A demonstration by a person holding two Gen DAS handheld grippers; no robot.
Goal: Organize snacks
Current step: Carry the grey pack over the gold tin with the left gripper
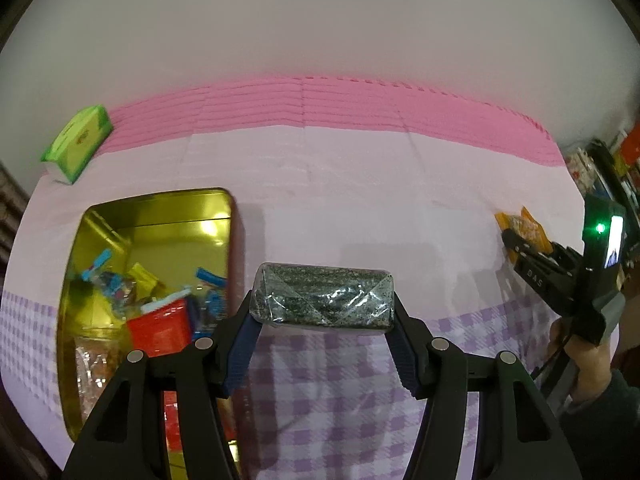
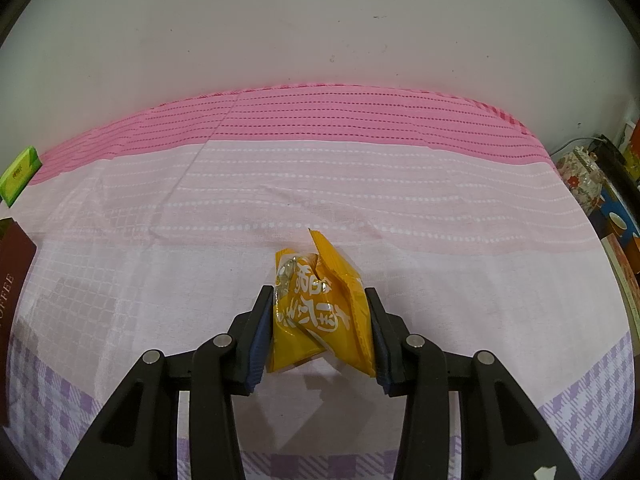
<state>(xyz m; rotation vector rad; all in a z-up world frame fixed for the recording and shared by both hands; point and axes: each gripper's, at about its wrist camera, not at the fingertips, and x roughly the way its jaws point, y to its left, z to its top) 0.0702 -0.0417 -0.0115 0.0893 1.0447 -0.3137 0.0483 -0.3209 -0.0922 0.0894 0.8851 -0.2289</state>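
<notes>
My left gripper (image 1: 322, 312) is shut on a dark speckled snack bar (image 1: 322, 295) in clear wrap, held crosswise above the pink and purple cloth. To its left lies an open gold tin (image 1: 208, 208) with several wrapped snacks and a red packet (image 1: 160, 332) inside. My right gripper (image 2: 319, 320) is shut on a crumpled yellow snack packet (image 2: 316, 308) with white lettering, just over the cloth. In the left wrist view the right gripper (image 1: 516, 246) shows at the far right, a hand (image 1: 588, 360) on its handle and the yellow packet (image 1: 520, 226) at its tips.
A green box (image 1: 78, 140) sits at the cloth's far left corner, also the green box (image 2: 18, 174) in the right wrist view. A dark red coffee box (image 2: 12, 284) lies at the left edge. Cluttered items (image 2: 584, 180) stand off the right side. A white wall runs behind.
</notes>
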